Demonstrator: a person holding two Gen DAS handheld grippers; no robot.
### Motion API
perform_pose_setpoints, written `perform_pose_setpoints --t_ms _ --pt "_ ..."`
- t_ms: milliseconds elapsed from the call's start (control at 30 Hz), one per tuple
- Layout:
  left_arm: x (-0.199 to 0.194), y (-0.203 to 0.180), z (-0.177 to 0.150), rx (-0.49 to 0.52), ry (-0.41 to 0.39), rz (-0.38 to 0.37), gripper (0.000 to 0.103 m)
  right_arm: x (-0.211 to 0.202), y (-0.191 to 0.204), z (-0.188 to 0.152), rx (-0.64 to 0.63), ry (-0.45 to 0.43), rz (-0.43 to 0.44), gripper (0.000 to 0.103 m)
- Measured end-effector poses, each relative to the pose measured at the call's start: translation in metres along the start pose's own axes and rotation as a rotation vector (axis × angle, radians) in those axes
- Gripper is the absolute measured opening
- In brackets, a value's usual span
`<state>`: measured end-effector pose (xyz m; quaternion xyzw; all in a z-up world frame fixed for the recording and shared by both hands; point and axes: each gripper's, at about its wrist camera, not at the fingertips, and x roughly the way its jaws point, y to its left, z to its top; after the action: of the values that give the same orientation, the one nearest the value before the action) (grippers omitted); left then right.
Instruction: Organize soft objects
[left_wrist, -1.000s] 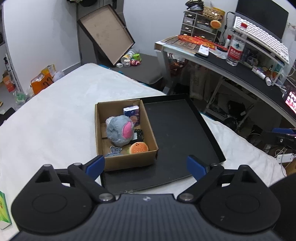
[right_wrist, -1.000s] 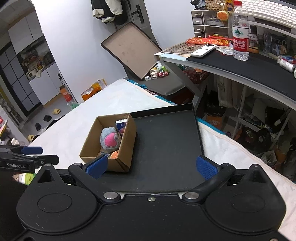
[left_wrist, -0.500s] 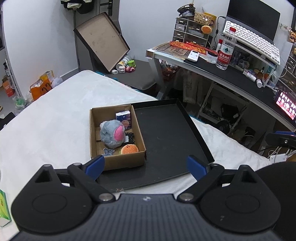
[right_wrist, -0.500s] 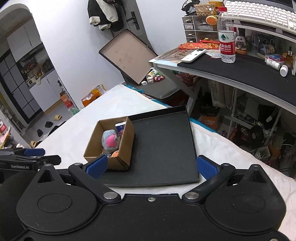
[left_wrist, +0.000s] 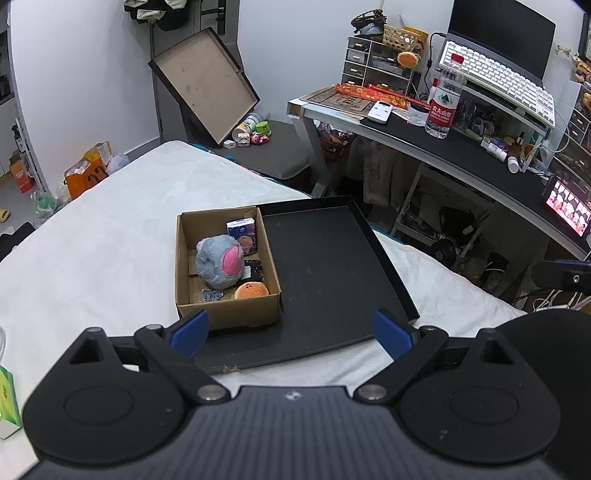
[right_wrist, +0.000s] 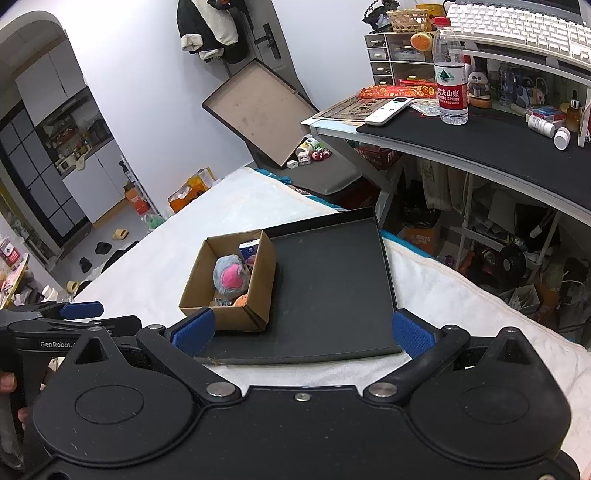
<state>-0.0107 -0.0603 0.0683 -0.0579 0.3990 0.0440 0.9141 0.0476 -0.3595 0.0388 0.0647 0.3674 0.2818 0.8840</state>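
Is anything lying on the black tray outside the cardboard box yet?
No. In the left wrist view the black tray is bare beside the cardboard box, which holds the grey plush and burger toy.

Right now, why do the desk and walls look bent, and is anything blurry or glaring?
Left wrist view: fisheye lens bows the desk edge and walls; cardboard box is sharp under even room light; the small screen glows brightly. Right wrist view: same curving, doorway arched; black tray shows a soft sheen, no harsh glare; the tool body fills the bottom.
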Motion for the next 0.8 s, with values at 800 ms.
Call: perform_pose_setpoints --t_ms 800 --pt "-0.005 -0.004 0.0 -0.019 0.002 -0.003 0.095 -0.002 0.011 -0.001 -0.038 0.021 0.0 0.103"
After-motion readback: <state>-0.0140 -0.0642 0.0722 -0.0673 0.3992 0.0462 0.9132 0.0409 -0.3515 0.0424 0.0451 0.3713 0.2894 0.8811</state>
